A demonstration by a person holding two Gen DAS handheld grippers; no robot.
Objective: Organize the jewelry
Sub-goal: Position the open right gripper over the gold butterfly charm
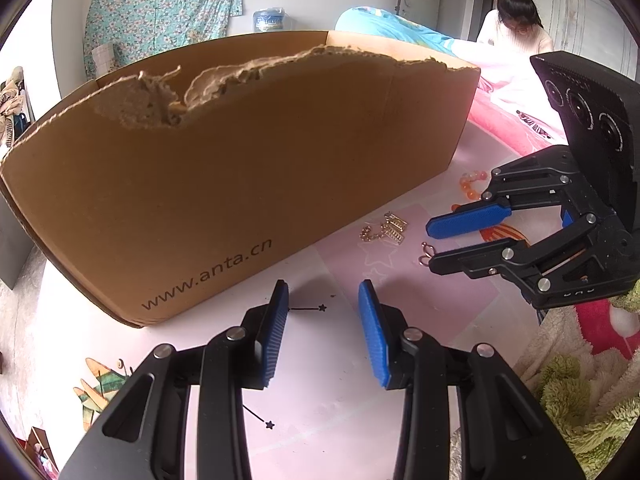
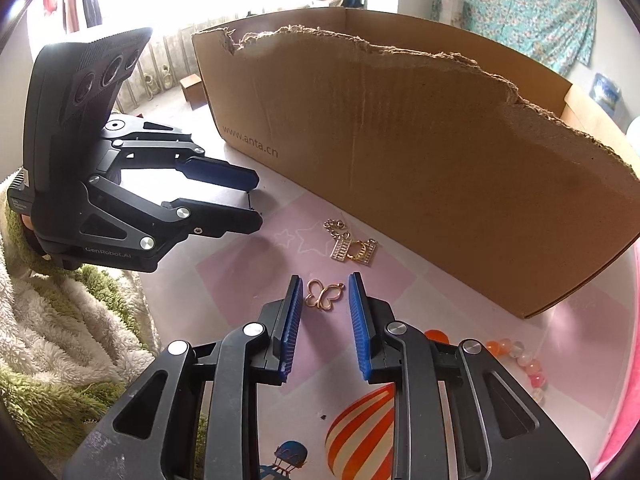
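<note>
A gold butterfly charm [image 2: 325, 295] lies on the pink mat between the tips of my right gripper [image 2: 325, 282], which is open around it. Only its edge shows in the left wrist view [image 1: 426, 253], beside the right gripper [image 1: 429, 247]. A gold chain with ladder-shaped pieces [image 2: 352, 246] lies just beyond, near the box; it also shows in the left wrist view [image 1: 387, 228]. An orange and pink bead bracelet [image 2: 520, 360] lies to the right [image 1: 472, 186]. My left gripper [image 1: 323, 292] is open and empty above the mat [image 2: 256, 202].
A large torn brown cardboard box [image 1: 224, 184] marked www.anta.cn stands behind the jewelry [image 2: 440, 168]. A fluffy green and white blanket [image 2: 52, 340] lies at the mat's edge. A person [image 1: 516, 24] sits in the background by pink and blue bedding.
</note>
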